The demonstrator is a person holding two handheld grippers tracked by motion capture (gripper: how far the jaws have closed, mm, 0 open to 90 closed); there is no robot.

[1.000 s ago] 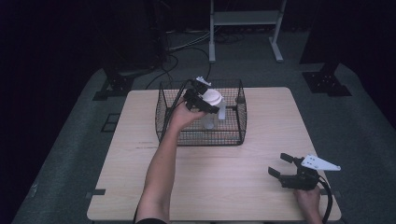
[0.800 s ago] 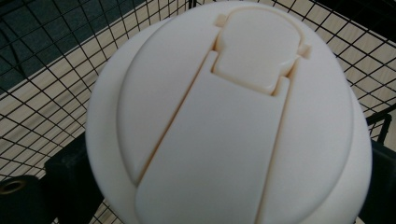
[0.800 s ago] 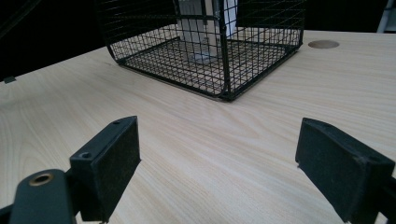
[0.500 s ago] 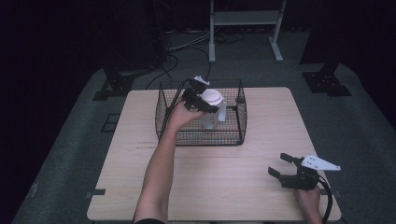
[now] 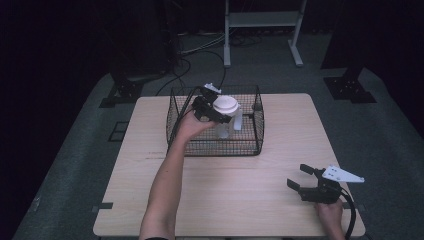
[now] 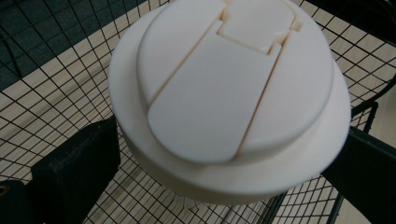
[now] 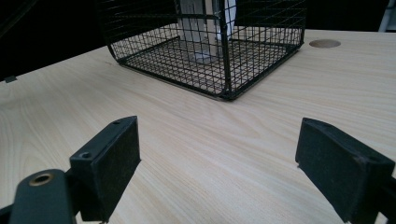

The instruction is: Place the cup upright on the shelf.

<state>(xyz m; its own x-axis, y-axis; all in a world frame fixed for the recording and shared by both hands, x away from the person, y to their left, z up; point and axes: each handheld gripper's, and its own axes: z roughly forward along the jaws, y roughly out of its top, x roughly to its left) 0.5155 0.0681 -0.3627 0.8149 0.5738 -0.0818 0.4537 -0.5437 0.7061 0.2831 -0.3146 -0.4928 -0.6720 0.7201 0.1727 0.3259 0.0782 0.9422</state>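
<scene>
bottle: white-lidded bottle (image 5: 226, 111) sits inside the wire basket (image 5: 252, 142), looks like it's at or near the bottom
left gripper (image 5: 214, 111): jaws clamped just under the lid (image 6: 224, 88)
right gripper (image 5: 301, 179): parked on the counter (image 5: 240, 195), jaws wide apart, holding nothing
progress: bottle's in the basket, I'd say only letting go is left

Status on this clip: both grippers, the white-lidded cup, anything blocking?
Left gripper shut on white-lidded cup, inside wire basket. Right gripper open, idle over bare table. Nothing in the way.
</scene>
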